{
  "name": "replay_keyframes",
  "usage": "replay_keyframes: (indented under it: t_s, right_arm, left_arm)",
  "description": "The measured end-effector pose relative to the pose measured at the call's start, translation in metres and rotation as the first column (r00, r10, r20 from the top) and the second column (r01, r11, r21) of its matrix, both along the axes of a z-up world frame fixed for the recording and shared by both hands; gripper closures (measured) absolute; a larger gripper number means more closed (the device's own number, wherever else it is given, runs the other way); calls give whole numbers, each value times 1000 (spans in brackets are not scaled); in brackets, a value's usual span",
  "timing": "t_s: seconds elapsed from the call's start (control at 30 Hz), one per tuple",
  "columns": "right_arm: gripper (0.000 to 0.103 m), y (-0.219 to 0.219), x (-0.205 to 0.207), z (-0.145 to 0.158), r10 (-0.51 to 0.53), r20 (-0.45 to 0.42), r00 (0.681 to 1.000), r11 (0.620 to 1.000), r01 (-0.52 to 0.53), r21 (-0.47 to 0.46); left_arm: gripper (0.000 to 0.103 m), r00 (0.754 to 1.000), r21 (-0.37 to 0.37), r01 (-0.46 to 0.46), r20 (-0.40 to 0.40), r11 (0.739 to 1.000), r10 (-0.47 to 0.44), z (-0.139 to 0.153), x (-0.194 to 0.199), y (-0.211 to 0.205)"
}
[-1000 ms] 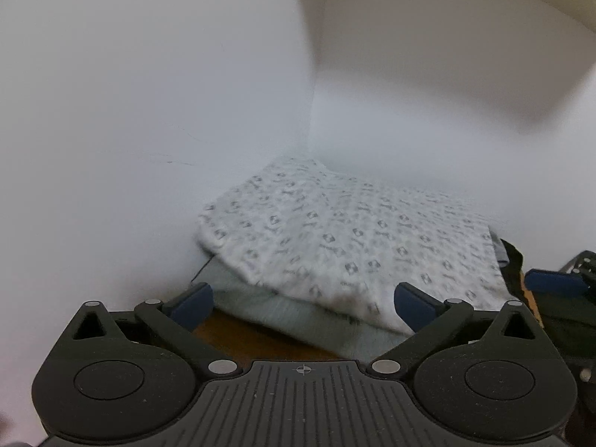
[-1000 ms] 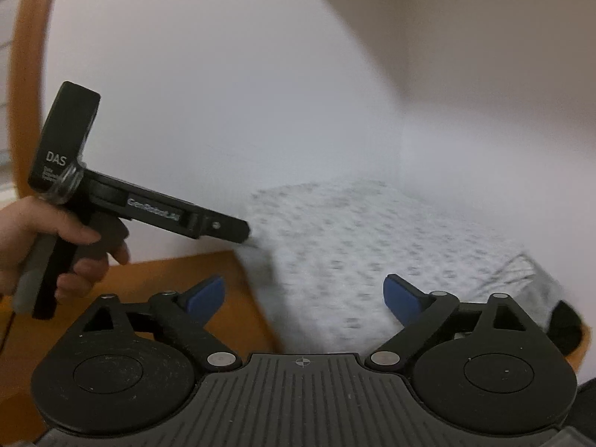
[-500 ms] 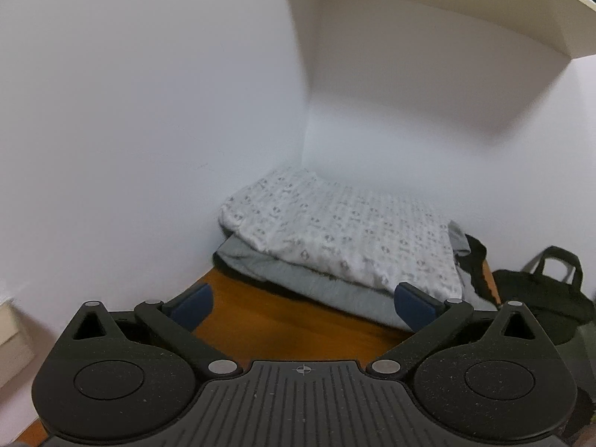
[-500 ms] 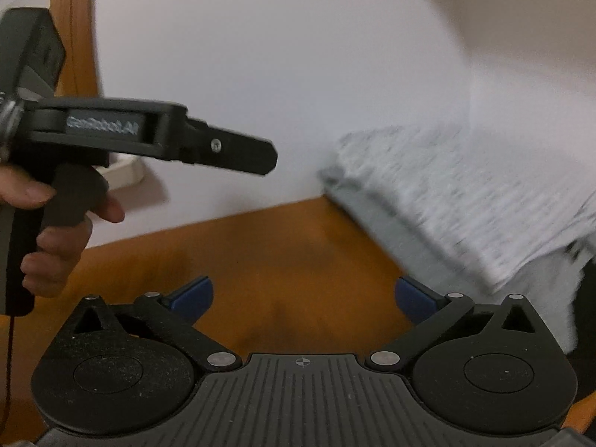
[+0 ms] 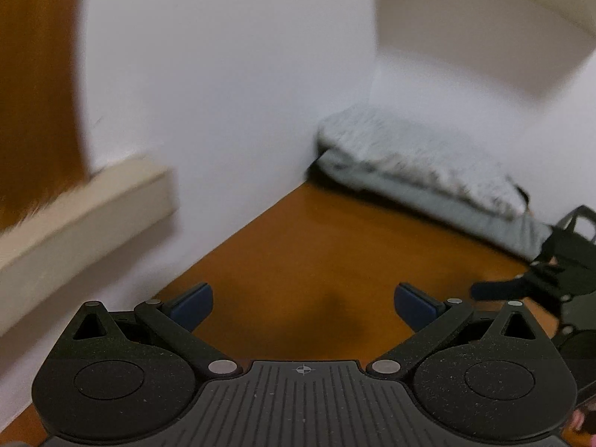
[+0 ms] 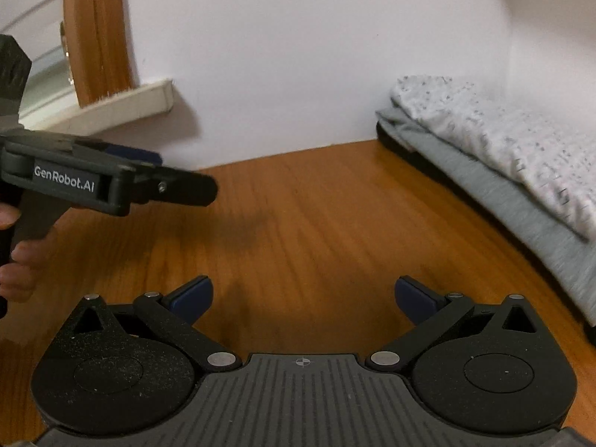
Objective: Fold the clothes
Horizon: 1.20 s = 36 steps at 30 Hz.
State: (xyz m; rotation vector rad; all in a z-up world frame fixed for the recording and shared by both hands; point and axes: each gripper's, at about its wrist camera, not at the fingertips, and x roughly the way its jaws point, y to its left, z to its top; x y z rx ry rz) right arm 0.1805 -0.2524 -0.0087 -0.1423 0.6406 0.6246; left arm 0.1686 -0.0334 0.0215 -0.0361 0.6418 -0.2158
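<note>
A stack of folded clothes lies in the corner of the wooden table: a white patterned garment (image 6: 503,138) on top of a grey one (image 6: 484,190). In the left wrist view the same patterned garment (image 5: 409,156) looks blurred and far off. My left gripper (image 5: 303,300) is open over bare wood with nothing between its blue pads. My right gripper (image 6: 303,294) is also open and empty, well short of the stack. The right wrist view shows the left gripper's fingers (image 6: 186,188) at the left, held by a hand (image 6: 15,260).
The wooden tabletop (image 6: 316,205) stretches between the grippers and the stack. White walls close the back and left. A cream ledge (image 6: 123,104) and a wooden frame (image 6: 100,29) stand at the left. A white shelf (image 5: 484,18) overhangs the corner.
Both grippers have drawn back from the stack, which now looks smaller and farther to the right, with more bare tabletop in view. The right gripper's jaws have widened slightly.
</note>
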Motion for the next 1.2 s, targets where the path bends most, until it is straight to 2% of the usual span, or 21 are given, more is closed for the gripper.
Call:
replay_keyframes:
  t_s: [0.2,0.37,0.5,0.63,0.73,1.0,1.2]
  right_arm:
    - [0,14,-16,-2,-65,-2,998,997,65,-48]
    - [0,16,-26,-2,-218,-6,976,975,218,-47]
    - [0,19,-43,-3,-365,-9,931,930,365,-44]
    - [0,22,-63,-3,-483,-10,875,875,482,-45]
    - [0,27,-76,-3,-545,-10,839,838,544,-46]
    - [0,38,-114,-4,-664,-11,748,747,663,-46]
    - [0,39,-115,-4,-699,-12,715,715,698,-47]
  left_arm:
    - [0,999,19,33,-31,999,-33,-16,-6,20]
    - [0,998,21,33,-49,999,-32,-24,-7,27]
    - [0,999,47,33,-41,998,-31,-23,-15,24]
    - [0,997,133,67,-49,989,-61,-24,-26,18]
    - [0,995,131,89,-51,987,-83,-24,-30,21]
    - [0,985,127,167,-53,978,-161,-23,-46,28]
    - [0,985,128,169,-53,977,-163,-23,-45,27]
